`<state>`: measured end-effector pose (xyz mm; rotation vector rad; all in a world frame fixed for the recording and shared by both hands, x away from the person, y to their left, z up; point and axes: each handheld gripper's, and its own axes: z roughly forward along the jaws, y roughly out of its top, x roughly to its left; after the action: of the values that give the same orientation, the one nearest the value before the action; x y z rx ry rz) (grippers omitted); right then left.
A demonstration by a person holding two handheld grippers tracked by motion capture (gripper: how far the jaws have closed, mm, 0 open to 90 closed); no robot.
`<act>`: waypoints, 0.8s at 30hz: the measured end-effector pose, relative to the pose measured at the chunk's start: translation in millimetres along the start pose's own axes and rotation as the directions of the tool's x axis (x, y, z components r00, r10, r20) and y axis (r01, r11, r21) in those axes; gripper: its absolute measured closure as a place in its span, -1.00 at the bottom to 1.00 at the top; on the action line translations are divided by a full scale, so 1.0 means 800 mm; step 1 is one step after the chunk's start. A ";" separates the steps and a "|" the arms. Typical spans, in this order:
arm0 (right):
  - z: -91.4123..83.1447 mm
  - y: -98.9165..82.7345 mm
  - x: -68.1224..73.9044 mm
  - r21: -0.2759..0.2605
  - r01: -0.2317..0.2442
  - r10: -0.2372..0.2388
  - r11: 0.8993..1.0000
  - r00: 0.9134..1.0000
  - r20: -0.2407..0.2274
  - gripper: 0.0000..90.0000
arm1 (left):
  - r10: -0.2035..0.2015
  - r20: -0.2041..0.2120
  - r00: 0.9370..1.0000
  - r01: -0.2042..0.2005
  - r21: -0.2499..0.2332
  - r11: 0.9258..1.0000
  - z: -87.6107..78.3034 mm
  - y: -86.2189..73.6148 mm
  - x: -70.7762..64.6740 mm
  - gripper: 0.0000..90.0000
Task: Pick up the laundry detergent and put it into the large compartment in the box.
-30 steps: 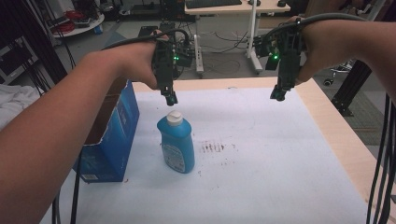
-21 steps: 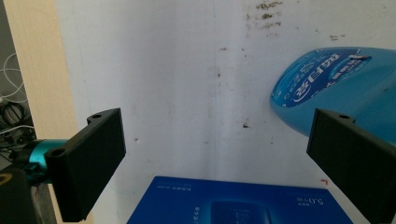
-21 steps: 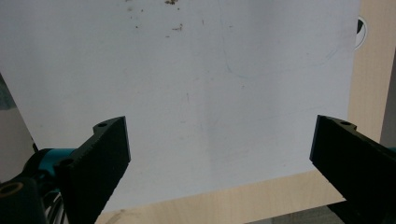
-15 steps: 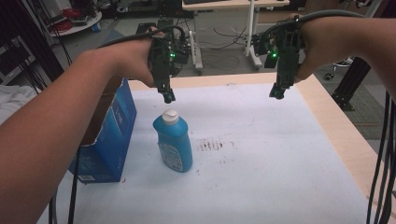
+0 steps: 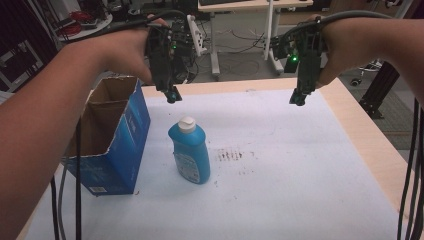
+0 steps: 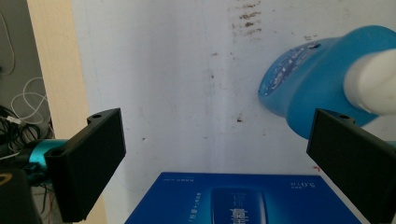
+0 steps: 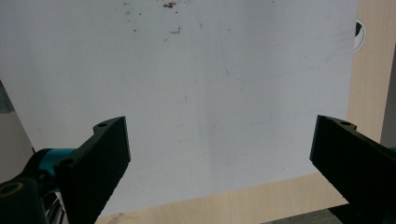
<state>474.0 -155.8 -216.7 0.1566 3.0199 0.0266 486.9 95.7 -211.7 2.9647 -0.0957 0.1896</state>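
A blue bottle (image 5: 190, 152) with a white cap (image 5: 187, 123) stands upright on the white sheet (image 5: 300, 165). My left gripper (image 5: 172, 95) hangs in the air just behind and above the cap, pointing down. In the left gripper view the left gripper (image 6: 224, 163) is open, with the bottle (image 6: 308, 79) beyond its right jaw and nothing between the jaws. My right gripper (image 5: 296, 98) hovers over the sheet's far right part. In its own view the right gripper (image 7: 219, 163) is open over bare sheet.
An open blue cardboard box (image 5: 112, 135) stands left of the bottle, and its top face (image 6: 233, 198) lies under the left jaws. Dark smudges (image 5: 230, 155) mark the sheet. The wooden table edge (image 5: 370, 135) runs along the right. Desks and cables lie beyond the table.
My left gripper has lifted a little and drawn back and left from the bottle's cap. The right gripper has barely moved. The bottle and box stay put.
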 end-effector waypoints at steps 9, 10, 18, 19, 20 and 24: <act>0.001 0.001 0.008 0.014 -0.018 0.018 1.000 1.000 0.001 -0.91 | 0.067 0.039 0.997 -0.068 0.021 0.997 -0.008 -0.004 -0.023 -0.90; 0.001 0.001 0.010 0.019 -0.024 0.025 1.000 1.000 -0.002 -0.91 | 0.075 0.045 0.996 -0.076 0.019 0.997 -0.008 -0.004 -0.025 -0.90; 0.004 0.002 0.011 0.022 -0.025 0.025 0.999 1.000 -0.002 -0.91 | 0.153 0.091 0.984 -0.153 -0.005 0.988 -0.003 0.001 -0.044 -0.90; 0.004 0.003 0.012 0.024 -0.028 0.028 0.999 1.000 -0.002 -0.91 | 0.167 0.094 0.981 -0.167 -0.006 0.986 0.000 0.003 -0.047 -0.90; 0.004 0.004 0.013 0.024 -0.025 0.025 0.999 1.000 -0.003 -0.91 | 0.169 0.100 0.980 -0.169 -0.010 0.986 0.002 0.003 -0.049 -0.90; 0.003 0.005 0.014 0.026 -0.031 0.031 0.999 1.000 -0.003 -0.91 | 0.196 0.113 0.974 -0.198 0.007 0.980 0.011 0.004 -0.054 -0.90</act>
<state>463.8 -150.4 -220.0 0.2062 3.0218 -0.0093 445.3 93.1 -225.7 2.9796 -0.4053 0.0486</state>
